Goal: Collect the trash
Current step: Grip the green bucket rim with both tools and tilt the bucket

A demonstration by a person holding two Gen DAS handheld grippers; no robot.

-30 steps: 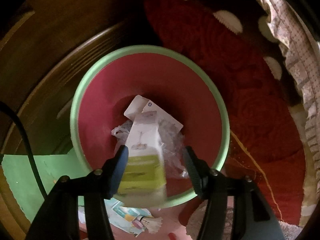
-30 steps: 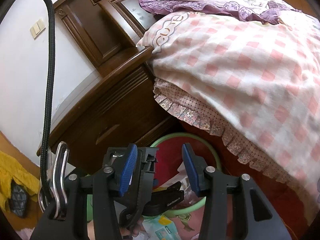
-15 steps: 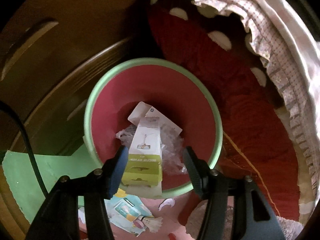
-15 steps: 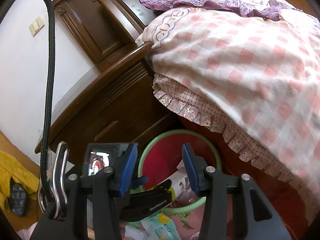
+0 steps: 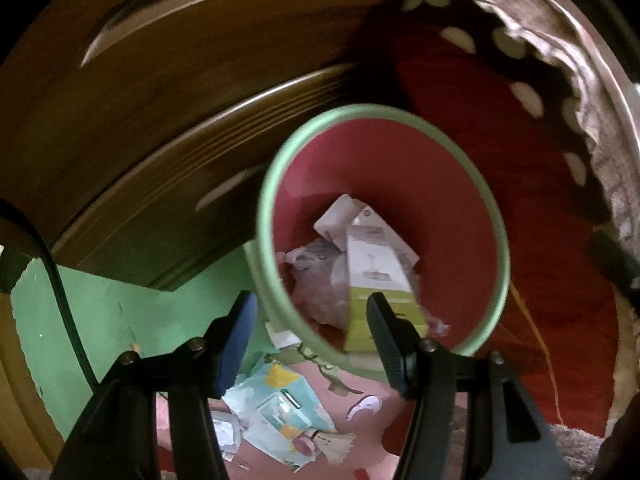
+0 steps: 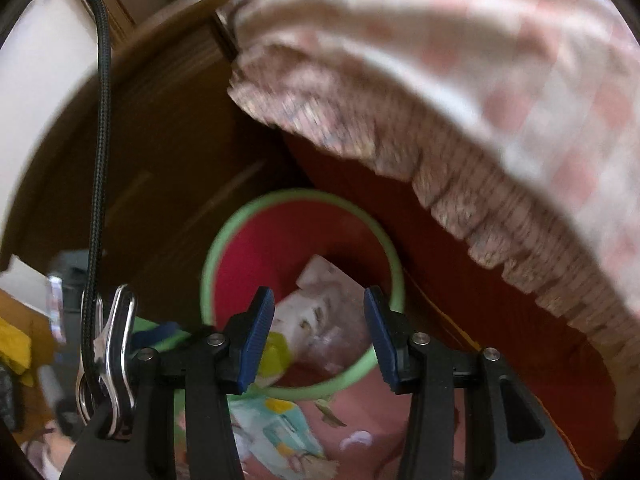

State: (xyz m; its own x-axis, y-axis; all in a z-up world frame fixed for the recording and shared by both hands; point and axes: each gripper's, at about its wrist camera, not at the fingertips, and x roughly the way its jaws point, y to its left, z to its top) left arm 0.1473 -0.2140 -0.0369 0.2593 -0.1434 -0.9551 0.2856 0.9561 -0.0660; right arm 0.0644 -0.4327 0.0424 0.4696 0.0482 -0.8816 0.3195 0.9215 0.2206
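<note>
- Your left gripper hangs over the near-left rim of the bin, jaws apart with nothing between the pads.
- Your right gripper points down at the same bin, jaws apart as well and nothing gripped; this view is blurred.
- The bin, green rim and red inside, stands on the floor against the dark wooden cabinet and just beside the red bed base under the frilled checked bedcover.
- Inside the bin lies the white-and-green carton, leaning against the near wall, on top of crumpled clear plastic and a white card.
- Outside the bin, just in front of its near rim, a pale blue printed packet lies flat on the pink mat, with small white scraps beside it.
- A green sheet lies on the floor left of the bin, along the cabinet's foot.
</note>
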